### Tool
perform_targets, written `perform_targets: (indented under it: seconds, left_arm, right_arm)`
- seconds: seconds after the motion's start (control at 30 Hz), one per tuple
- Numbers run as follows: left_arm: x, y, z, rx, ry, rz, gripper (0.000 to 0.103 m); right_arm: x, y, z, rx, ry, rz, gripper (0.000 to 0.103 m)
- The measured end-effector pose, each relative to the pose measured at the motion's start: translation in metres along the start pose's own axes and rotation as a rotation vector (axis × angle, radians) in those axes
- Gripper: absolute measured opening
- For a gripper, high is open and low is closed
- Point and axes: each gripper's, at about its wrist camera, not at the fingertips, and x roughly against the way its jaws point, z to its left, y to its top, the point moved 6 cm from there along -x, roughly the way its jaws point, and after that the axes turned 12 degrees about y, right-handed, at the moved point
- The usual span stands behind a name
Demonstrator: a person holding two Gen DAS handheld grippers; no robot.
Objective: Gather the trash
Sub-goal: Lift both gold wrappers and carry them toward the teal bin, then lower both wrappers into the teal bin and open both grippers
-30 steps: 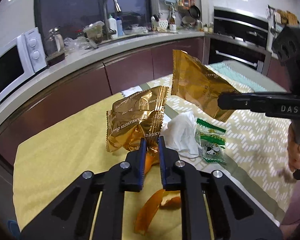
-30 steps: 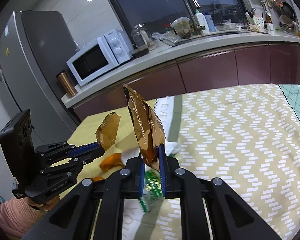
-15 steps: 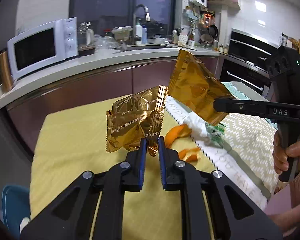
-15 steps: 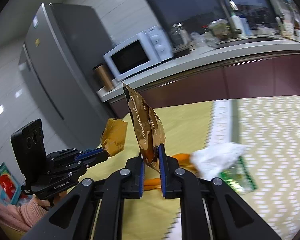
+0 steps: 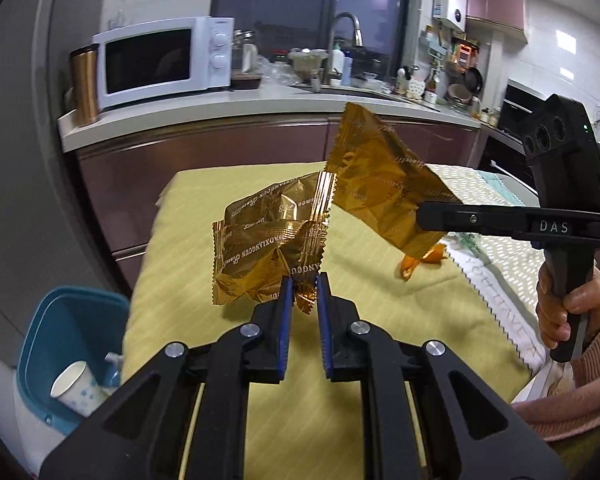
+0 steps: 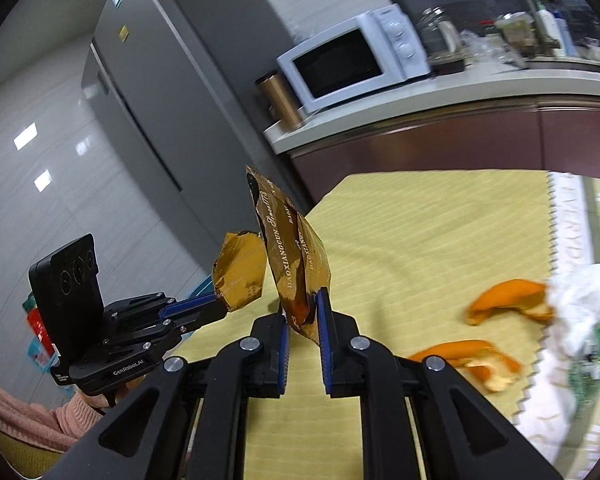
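My left gripper (image 5: pixel 305 280) is shut on the bottom corner of a crumpled gold snack wrapper (image 5: pixel 268 240), held above the yellow tablecloth (image 5: pixel 180 248). My right gripper (image 6: pixel 302 304) is shut on a second, flatter gold wrapper (image 6: pixel 292 240) that stands upright between its blue pads. In the left wrist view the right gripper (image 5: pixel 420 216) comes in from the right with its wrapper (image 5: pixel 380 188), just right of mine. Seen from the right wrist, the left gripper (image 6: pixel 220 308) and its wrapper (image 6: pixel 240 268) are close on the left.
A blue bin (image 5: pixel 72 320) with a paper cup (image 5: pixel 74 386) in it stands on the floor by the table's left end. Orange peels (image 6: pixel 508 300), a white tissue (image 6: pixel 580 304) and a green wrapper (image 6: pixel 596 360) lie on the cloth to the right. Counter and microwave (image 5: pixel 156 60) are behind.
Both grippers have swung left over the table, each still holding its wrapper. The blue bin has come into view; the tissue and green wrapper have slid off to the right.
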Motion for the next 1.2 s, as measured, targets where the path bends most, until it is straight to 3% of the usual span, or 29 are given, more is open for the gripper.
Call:
perform_targets:
  seconds: [0.5,1.2]
  left_arm:
    - [0.027,-0.021,0.05,0.081,0.083,-0.011,0.013]
    - [0.05,-0.037,0.164,0.24,0.275,-0.012,0.013]
  right_arm:
    - [-0.063,-0.01,0.03,0.039,0.092,0.091,0.012]
    - [-0.137,-0.004,0.073,0.079,0.229,0.212,0.012]
